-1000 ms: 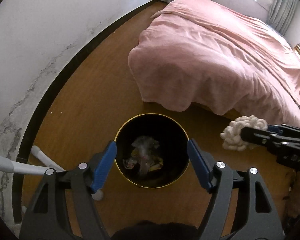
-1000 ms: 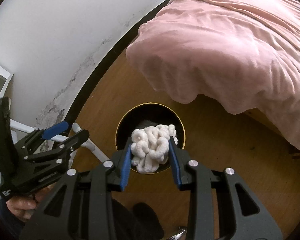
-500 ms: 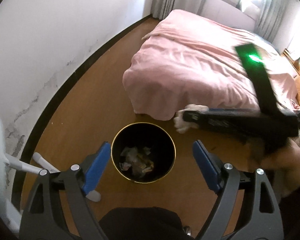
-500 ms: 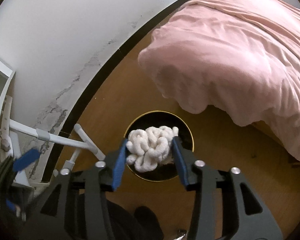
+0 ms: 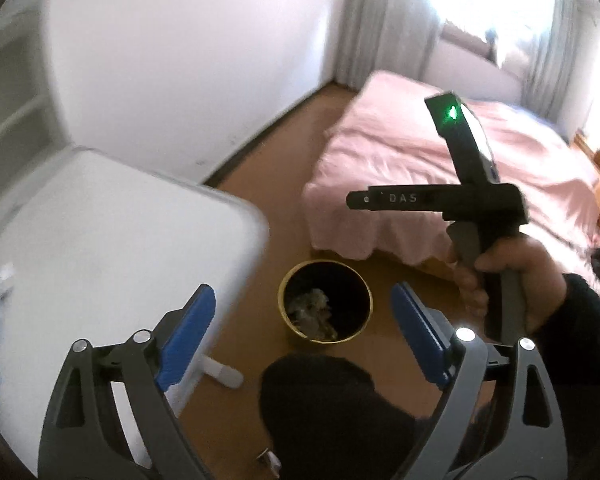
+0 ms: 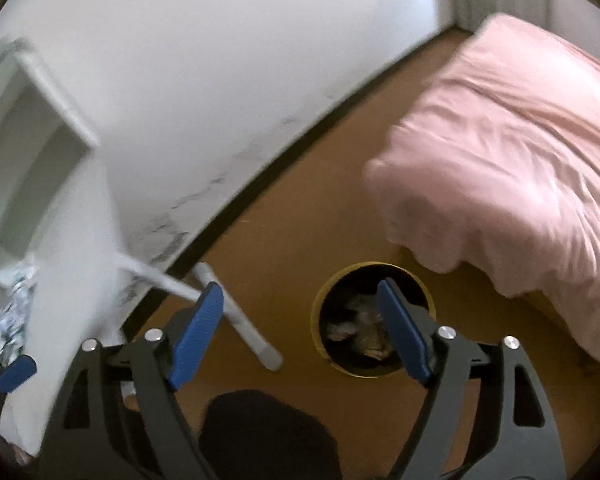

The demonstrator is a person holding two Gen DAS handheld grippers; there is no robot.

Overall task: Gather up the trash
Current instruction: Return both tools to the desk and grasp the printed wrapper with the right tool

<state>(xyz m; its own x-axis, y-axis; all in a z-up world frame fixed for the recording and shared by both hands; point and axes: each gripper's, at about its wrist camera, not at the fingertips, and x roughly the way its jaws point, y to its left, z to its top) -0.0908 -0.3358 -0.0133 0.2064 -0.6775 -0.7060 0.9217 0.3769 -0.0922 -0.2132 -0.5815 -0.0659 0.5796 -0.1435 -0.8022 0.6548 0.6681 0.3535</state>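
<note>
Landmark: a black bin with a gold rim, standing on the wooden floor.
Trash: crumpled scraps lie at the bottom of the bin; the blurred frames do not let single pieces be told apart.
Left gripper: above the bin, its blue pads wide apart and opening further, nothing between them.
Right gripper: above the bin's left edge, jaws opening, nothing held; its right pad crosses the bin's mouth in the right wrist view.
Hand: to the right of the bin, gripping the right gripper's handle.
Table: white, left of the bin, one foot on the floor near it.
Bed: pink cover, just behind the bin.
</note>
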